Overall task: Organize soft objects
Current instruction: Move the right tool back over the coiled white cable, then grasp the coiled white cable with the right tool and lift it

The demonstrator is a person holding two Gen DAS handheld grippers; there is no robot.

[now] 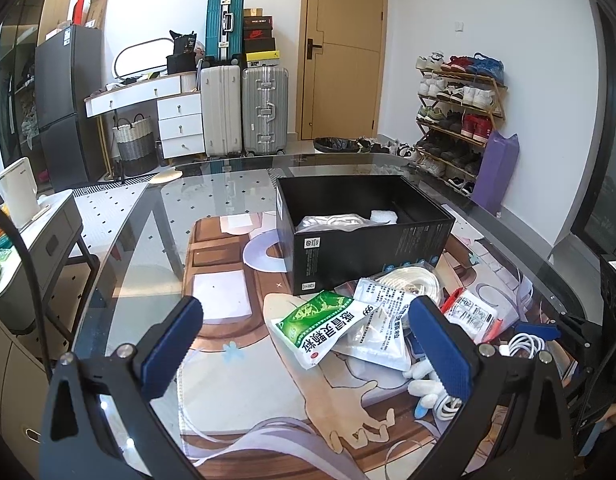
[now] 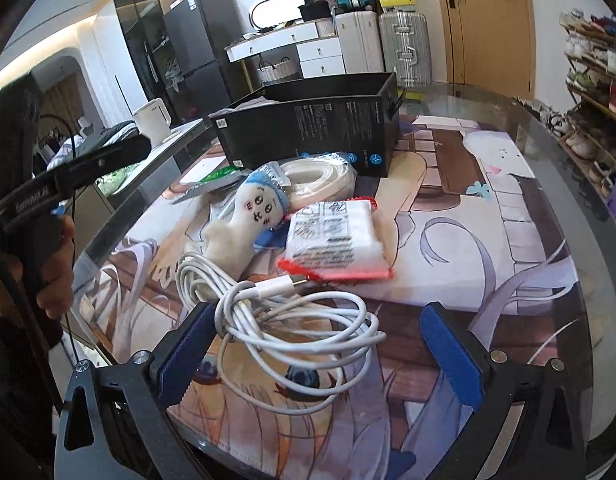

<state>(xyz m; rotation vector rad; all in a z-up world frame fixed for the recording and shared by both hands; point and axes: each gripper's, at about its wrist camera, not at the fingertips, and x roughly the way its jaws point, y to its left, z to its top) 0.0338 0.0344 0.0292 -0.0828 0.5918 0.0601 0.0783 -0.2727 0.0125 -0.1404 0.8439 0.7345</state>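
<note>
The black box [image 1: 364, 236] stood open on the glass counter [image 1: 119, 264], and its near wall hid most of what lay inside; only a crumpled white bundle [image 1: 340, 222] showed above the rim. In the left wrist view the plush doll [image 1: 426, 380] was largely covered by the left gripper's [image 1: 308, 336] right finger, and the green sachet [image 1: 320, 328] overlapped a silvery foil pouch [image 1: 382, 320]. Behind them lay a glossy coil of cream tubing [image 1: 412, 282].

The left gripper stood wide, nothing between its ribbed blue pads. The right gripper [image 2: 328, 344] was also spread wide, low over a loose tangle of smooth white charging cable [image 2: 291, 320], not gripping it. Beyond it lay a red-edged, pillowy plastic packet [image 2: 336, 240], its print too blurred to read. The fuzzy white doll with a blue hood lay just beside the packet, on the printed mat [image 2: 488, 264].
</note>
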